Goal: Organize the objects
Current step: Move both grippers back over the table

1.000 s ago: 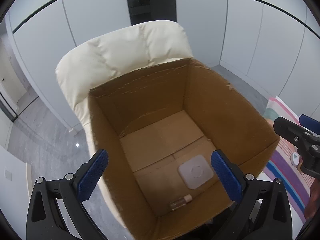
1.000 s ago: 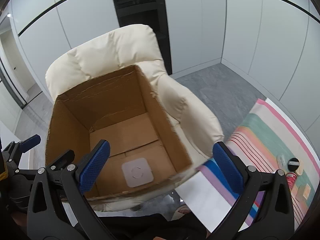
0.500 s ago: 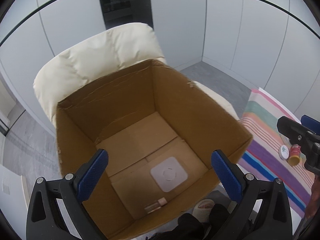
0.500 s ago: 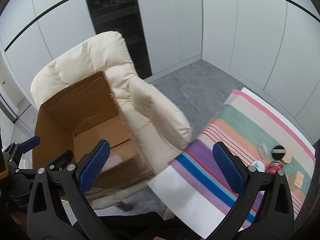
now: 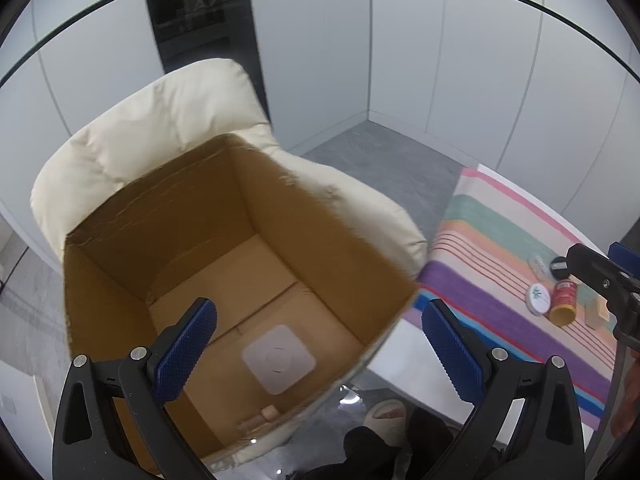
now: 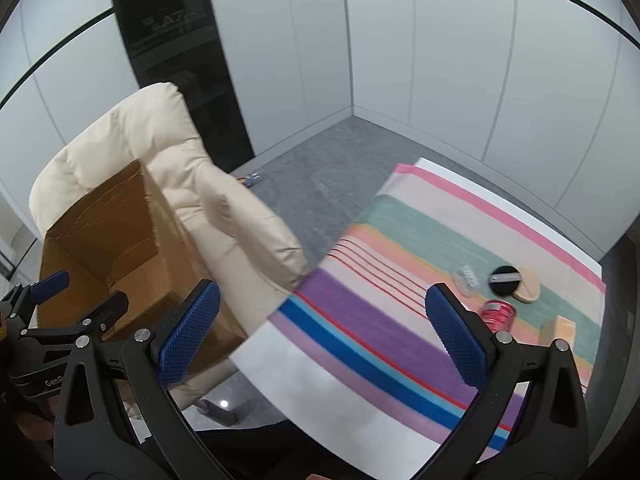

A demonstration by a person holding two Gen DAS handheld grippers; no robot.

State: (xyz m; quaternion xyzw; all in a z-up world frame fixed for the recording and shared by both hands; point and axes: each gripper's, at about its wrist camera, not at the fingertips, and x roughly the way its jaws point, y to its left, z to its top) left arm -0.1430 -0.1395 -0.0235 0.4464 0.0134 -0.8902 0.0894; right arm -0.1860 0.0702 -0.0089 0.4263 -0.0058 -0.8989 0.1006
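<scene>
Looking down from the left wrist view: left gripper (image 5: pixel 320 344) hanging over one brown cardboard box (image 5: pixel 120 280), blue pads spread wide apart, holding nothing. Box sitting on one cream armchair (image 5: pixel 140 132), top open. Lying on the box floor: one flat white square thing (image 5: pixel 279 359) and one small clear bottle (image 5: pixel 258 420) with a tan cap, close to the near wall. Off to the right, one striped cloth (image 5: pixel 480 248) covering a white table (image 5: pixel 412 372). Resting on the cloth, close together: one round white lid (image 5: pixel 538 299), one red jar (image 5: pixel 563 303) with a yellow end, one black round thing (image 5: pixel 559 267), one small clear thing (image 5: pixel 538 263) and one tan block (image 5: pixel 599 312). Right gripper (image 5: pixel 608 280) poking in at the right edge, just beside those small things; cannot tell from here how wide it is. Looking from the right wrist view: right gripper (image 6: pixel 322 330) hanging above the near end of the striped cloth (image 6: pixel 400 220), blue pads far apart, gripping nothing. Sitting on the far right of the cloth: one black round thing (image 6: pixel 506 280) leaning on one tan pad (image 6: pixel 528 284), one small clear thing (image 6: pixel 466 276), one red jar (image 6: pixel 498 314) partly hiding behind the right pad, one tan block (image 6: pixel 560 330). One cardboard box (image 6: pixel 120 220) on the cream armchair (image 6: pixel 132 136) at the left, with the left gripper (image 6: pixel 76 300) showing at the left edge in front of it.
</scene>
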